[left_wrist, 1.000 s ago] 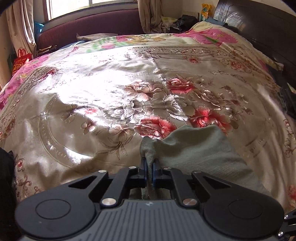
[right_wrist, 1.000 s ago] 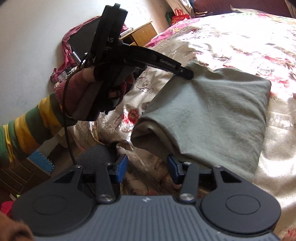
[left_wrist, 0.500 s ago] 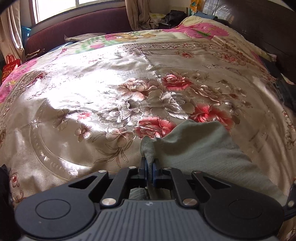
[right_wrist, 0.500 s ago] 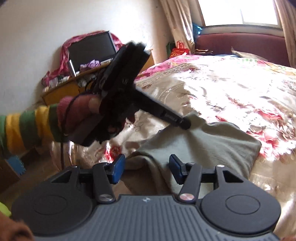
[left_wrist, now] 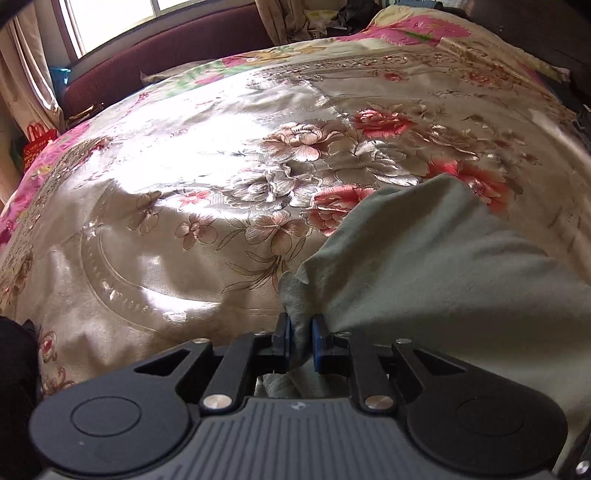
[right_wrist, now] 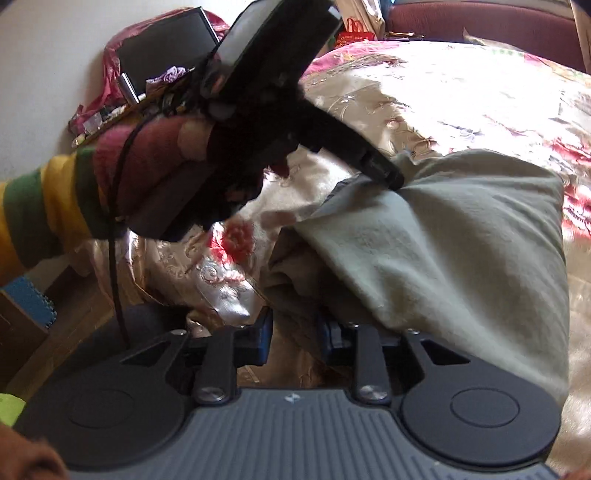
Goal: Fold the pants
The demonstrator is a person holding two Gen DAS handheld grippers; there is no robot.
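Note:
Grey-green pants [right_wrist: 461, 240] lie folded on a shiny floral bedspread [left_wrist: 184, 166], near the bed's edge. In the left wrist view, a bunched corner of the pants [left_wrist: 443, 277] fills the narrow gap of my left gripper [left_wrist: 300, 343]. Its jaws are opening and the cloth still touches both pads. The right wrist view shows that left gripper [right_wrist: 388, 175] tip-down on the far left corner, held by a hand in a striped sleeve [right_wrist: 48, 206]. My right gripper [right_wrist: 297, 338] is closing at the thick folded near edge. Cloth lies just ahead of its tips and over its right finger; the pads are not pressing.
A maroon bench [left_wrist: 166, 55] runs under the window beyond the bed. A dark headboard [left_wrist: 535, 22] stands at the right. Left of the bed are a cluttered desk with a dark screen [right_wrist: 166, 51] and bare floor [right_wrist: 74, 314].
My left gripper sank toward the bed with the corner, and its jaws parted a little. My right gripper slid up to the folded near edge and its jaws narrowed.

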